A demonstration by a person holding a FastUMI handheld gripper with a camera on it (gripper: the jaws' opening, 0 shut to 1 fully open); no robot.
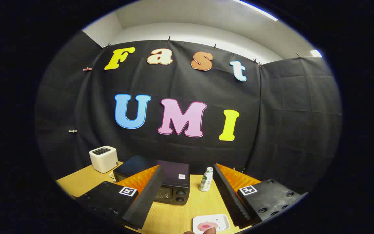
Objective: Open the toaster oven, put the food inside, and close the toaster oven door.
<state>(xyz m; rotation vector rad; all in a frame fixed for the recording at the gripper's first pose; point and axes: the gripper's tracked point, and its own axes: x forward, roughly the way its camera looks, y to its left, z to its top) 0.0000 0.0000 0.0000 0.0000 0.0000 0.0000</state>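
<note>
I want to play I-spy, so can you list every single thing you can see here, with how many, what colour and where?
table: one, light wood, under everything
toaster oven: one, black, door shut, beyond the fingers
toaster: one, white, behind the toaster oven, near the wall
bottle: one, white with green label, upright beside the toaster oven
tray: one, white, between the fingers, close in
food: one, pink, round, on the tray
fingertip: one, a person's, at the tray's near edge
gripper: one, fingers spread apart, holding nothing
</note>
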